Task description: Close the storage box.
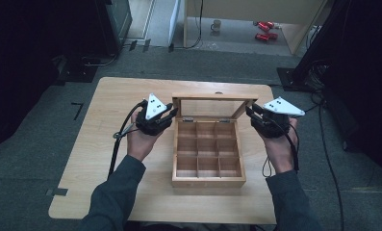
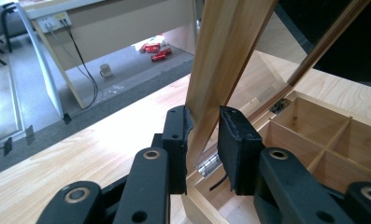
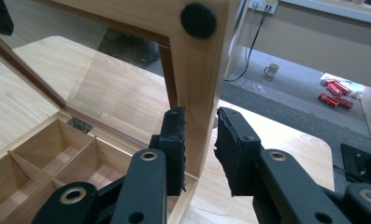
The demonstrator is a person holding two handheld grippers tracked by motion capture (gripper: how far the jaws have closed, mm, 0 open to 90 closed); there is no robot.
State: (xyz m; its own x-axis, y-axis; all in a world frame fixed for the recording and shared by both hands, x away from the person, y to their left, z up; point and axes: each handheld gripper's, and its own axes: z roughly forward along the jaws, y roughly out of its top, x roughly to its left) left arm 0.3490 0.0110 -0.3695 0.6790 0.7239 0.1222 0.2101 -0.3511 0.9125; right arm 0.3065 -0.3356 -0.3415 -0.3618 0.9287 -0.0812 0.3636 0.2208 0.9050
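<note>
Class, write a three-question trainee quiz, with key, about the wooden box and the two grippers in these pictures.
1. True or false: the lid of the wooden box stands open.
2. How many compartments does the box have? A) four B) six C) nine
3. Which part of the lid does each gripper hold?

Key
1. True: it stands up from the back edge on its hinges.
2. C, three rows of three, all bare.
3. The left gripper is shut on the lid's left frame edge; the right gripper is shut on its right frame edge, below the black pad at the corner.
</note>
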